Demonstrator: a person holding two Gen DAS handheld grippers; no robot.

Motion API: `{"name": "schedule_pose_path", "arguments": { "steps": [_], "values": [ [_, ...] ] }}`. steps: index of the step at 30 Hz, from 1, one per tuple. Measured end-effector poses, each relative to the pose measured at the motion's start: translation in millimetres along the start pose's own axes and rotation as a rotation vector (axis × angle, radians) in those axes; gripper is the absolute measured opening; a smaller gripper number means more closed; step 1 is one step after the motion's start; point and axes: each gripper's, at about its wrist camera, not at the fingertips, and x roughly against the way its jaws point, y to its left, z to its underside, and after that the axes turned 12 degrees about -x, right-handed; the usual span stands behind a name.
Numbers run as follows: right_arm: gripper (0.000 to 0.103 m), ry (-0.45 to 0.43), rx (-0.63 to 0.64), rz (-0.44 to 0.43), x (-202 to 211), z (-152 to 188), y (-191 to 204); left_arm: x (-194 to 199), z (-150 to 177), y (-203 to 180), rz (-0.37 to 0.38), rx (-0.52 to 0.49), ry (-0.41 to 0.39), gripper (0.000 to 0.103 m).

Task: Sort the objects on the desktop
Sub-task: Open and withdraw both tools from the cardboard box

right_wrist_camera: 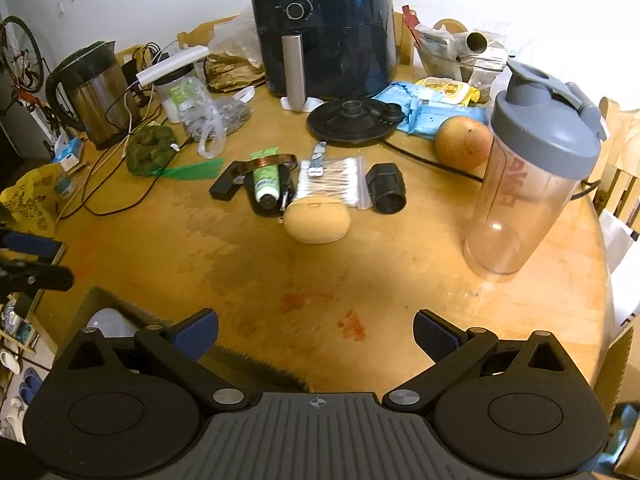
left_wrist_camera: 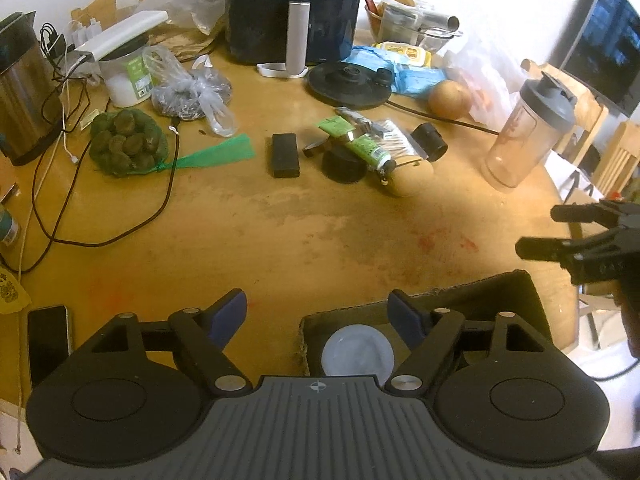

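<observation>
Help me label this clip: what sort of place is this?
Likely a home kitchen or dining table: an air fryer, a kettle and a shaker bottle stand on it.

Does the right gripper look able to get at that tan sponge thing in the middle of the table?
Probably yes. The right gripper is open and empty, and only bare table lies between it and the tan sponge, which sits at the near edge of the clutter.

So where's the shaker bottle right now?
The shaker bottle stands upright near the table's right edge in the right wrist view, just right of the orange fruit; in the left wrist view it is at the far right.
</observation>
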Motion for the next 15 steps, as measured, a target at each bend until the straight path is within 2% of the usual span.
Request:
{"name": "schedule_pose_path", "arguments": {
  "steps": [15],
  "values": [
    [0.103,-0.046,-0.016,0.054,-27.1,-32.6,-13.6,-4.3,2.3,18.4,0.002,0.036,0.025,0.077]
  ]
}}
